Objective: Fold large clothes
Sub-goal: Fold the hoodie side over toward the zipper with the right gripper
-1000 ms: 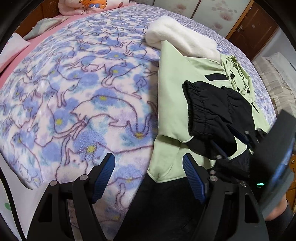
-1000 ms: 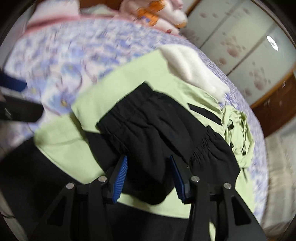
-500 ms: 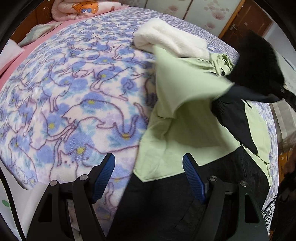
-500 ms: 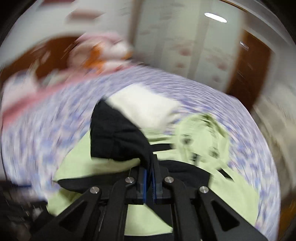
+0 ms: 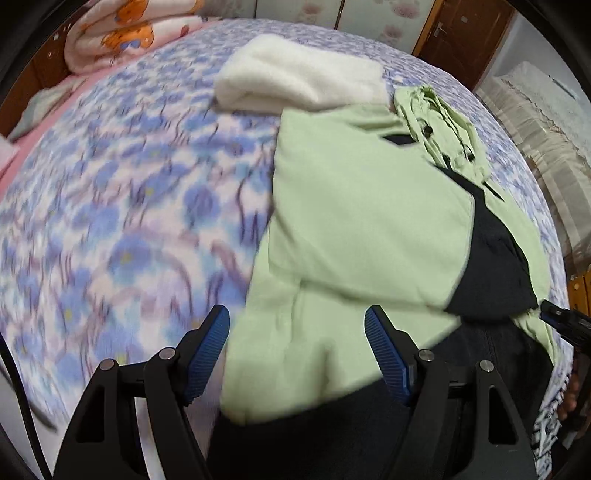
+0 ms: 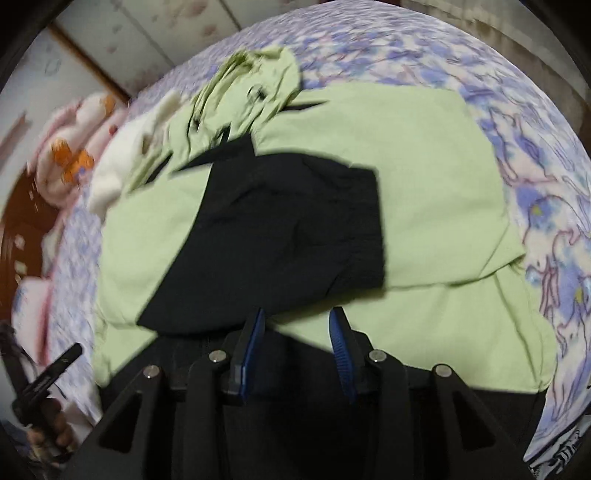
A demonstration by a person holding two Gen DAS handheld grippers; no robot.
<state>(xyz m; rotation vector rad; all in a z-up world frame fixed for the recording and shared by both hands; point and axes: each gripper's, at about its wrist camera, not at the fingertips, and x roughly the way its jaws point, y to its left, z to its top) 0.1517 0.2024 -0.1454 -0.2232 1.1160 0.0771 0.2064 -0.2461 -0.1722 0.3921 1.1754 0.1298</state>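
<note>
Green-and-black jacket [image 6: 424, 155] judged soft, limp, light; grip its hem at 6 o'clock. Left gripper [image 5: 297, 350] jaws wide, empty; right gripper [image 6: 297, 332] jaws had just been opening, half apart, holding nothing

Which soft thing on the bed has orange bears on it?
The pink blanket bundled at the bed's far edge. The white fleece is plain, and the green jacket only has black parts.

Open floral blanket [image 5: 122, 221] stretches bare to the left of the green-and-black jacket [image 5: 362, 229], giving free passage there. At the jacket's far edge a folded white fleece [image 5: 299, 81] touches it; a rolled pink quilt [image 5: 122, 33] lies beyond, well apart.
</note>
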